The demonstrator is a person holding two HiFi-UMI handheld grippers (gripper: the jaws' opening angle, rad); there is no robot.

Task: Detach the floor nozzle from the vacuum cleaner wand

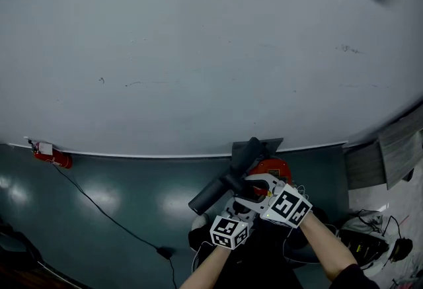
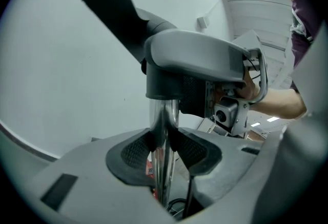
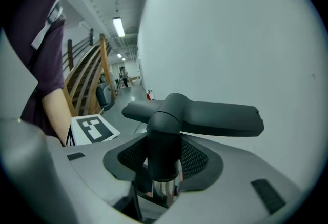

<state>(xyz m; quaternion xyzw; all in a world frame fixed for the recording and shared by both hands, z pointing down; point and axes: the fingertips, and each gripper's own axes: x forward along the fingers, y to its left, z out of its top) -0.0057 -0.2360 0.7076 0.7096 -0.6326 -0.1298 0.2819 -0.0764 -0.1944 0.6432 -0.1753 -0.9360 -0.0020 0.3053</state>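
The vacuum's chrome wand runs up between the pads of my left gripper, which is shut on it. Above that grip the wand enters the dark grey neck of the floor nozzle. My right gripper is shut on that neck, just below the T-shaped nozzle head. In the head view both grippers sit close together at the bottom centre, the left gripper just behind the right gripper. The nozzle head sticks out ahead of them towards the wall. A red part shows behind the right gripper.
A pale wall fills the view ahead and meets the dark teal floor. A red box lies at the wall's foot, and a black cable runs from it across the floor. Cables and gear lie at the right.
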